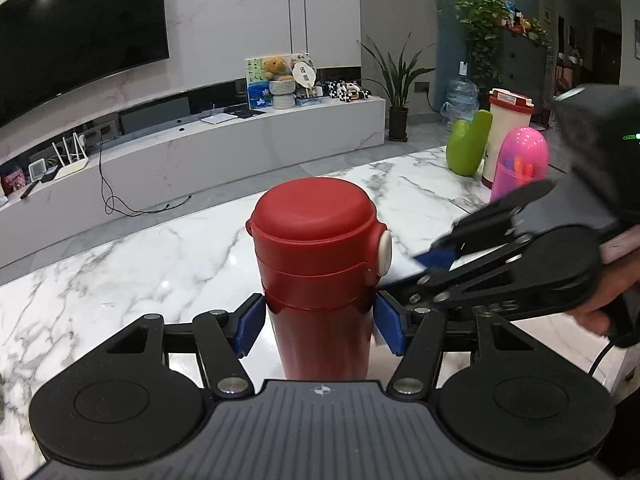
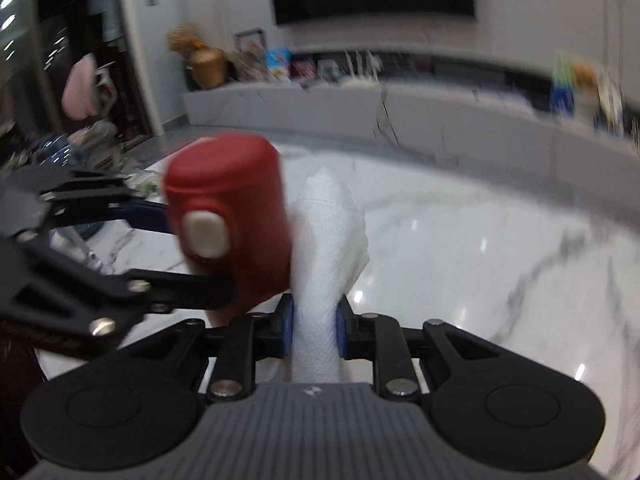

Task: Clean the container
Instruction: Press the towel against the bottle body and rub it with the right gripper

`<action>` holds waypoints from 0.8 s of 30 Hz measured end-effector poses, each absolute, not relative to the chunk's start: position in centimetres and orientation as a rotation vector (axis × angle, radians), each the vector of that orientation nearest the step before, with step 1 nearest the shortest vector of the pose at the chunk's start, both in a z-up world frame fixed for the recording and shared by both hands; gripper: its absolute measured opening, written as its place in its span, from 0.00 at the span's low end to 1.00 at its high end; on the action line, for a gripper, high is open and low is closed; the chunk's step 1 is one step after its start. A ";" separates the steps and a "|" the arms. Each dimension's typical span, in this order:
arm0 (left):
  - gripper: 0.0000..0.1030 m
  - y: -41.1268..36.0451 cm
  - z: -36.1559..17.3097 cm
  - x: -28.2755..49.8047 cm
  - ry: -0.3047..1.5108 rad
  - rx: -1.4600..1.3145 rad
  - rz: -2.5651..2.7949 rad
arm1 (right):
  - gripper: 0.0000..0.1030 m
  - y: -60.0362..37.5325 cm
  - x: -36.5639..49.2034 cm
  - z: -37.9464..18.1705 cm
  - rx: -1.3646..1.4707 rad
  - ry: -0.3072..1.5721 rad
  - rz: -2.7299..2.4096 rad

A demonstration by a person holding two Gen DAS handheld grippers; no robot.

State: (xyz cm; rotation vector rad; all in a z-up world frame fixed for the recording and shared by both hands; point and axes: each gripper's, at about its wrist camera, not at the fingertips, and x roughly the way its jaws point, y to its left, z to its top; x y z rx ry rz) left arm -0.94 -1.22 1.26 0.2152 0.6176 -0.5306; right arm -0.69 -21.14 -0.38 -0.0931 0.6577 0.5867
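Flask [image 1: 320, 264], red, with a domed cap and a pale push button [image 1: 385, 252] on its side, stands upright on the marble desk [image 1: 120, 264], so its long axis goes straight up. The left tool [image 1: 320, 326] has it by the body, just under the cap: the two blue pads [image 1: 250, 326] press on both sides of the flask, and the jaws are only as wide as the flask itself. The right tool [image 2: 314, 330] is nearly closed on a rolled white paper towel [image 2: 326, 240], which stands up from the jaws like a thick finger. From the right wrist view the towel is just beside the cap, on the side away from the left tool, and its edge seems to touch the red wall; the picture is blurred, so I cannot say it for sure. In my judgement the coming wipe depends on this: the towel lies almost parallel to the flask, next to its upper part, so the right hand must bring it along the wall or around the cap while the left tool holds the flask firm. Near the far end of the desk stand a green vase [image 1: 468, 148], a pink capsule box [image 1: 520, 160] and a white jar [image 1: 508, 120], well apart from the work.
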 end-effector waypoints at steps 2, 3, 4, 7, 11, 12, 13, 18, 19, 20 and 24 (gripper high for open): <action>0.56 -1.2 1.2 -1.0 0.619 0.217 -0.536 | 0.23 -21.2 -1.3 0.6 -0.131 0.606 0.588; 0.56 -1.2 1.2 -1.0 0.619 0.220 -0.538 | 0.23 -21.2 -1.5 0.9 -0.144 0.588 0.587; 0.56 -1.3 1.1 -1.1 0.618 0.221 -0.538 | 0.23 -21.1 -1.7 1.2 -0.164 0.572 0.587; 0.56 -1.5 1.0 -1.2 0.615 0.227 -0.539 | 0.23 -20.5 -2.7 1.4 -0.268 0.547 0.589; 0.56 -1.5 1.0 -1.3 0.618 0.223 -0.534 | 0.23 -19.7 -3.4 0.7 -0.338 0.582 0.591; 0.56 -1.4 1.0 -1.3 0.620 0.215 -0.530 | 0.23 -19.4 -3.3 0.3 -0.347 0.597 0.592; 0.56 -1.3 1.0 -1.3 0.621 0.209 -0.528 | 0.23 -19.2 -3.2 -0.1 -0.355 0.612 0.593; 0.56 -1.2 1.1 -1.3 0.620 0.204 -0.524 | 0.23 -17.9 -2.3 -2.3 -0.394 0.689 0.587; 0.56 -1.3 1.0 -1.3 0.619 0.205 -0.524 | 0.23 -17.7 -2.1 -2.8 -0.397 0.706 0.587; 0.56 -1.3 1.0 -1.3 0.618 0.207 -0.524 | 0.23 -17.4 -1.8 -3.3 -0.399 0.723 0.587; 0.57 -1.6 0.9 -1.5 0.610 0.199 -0.508 | 0.23 -17.2 -1.2 -4.6 -0.391 0.782 0.586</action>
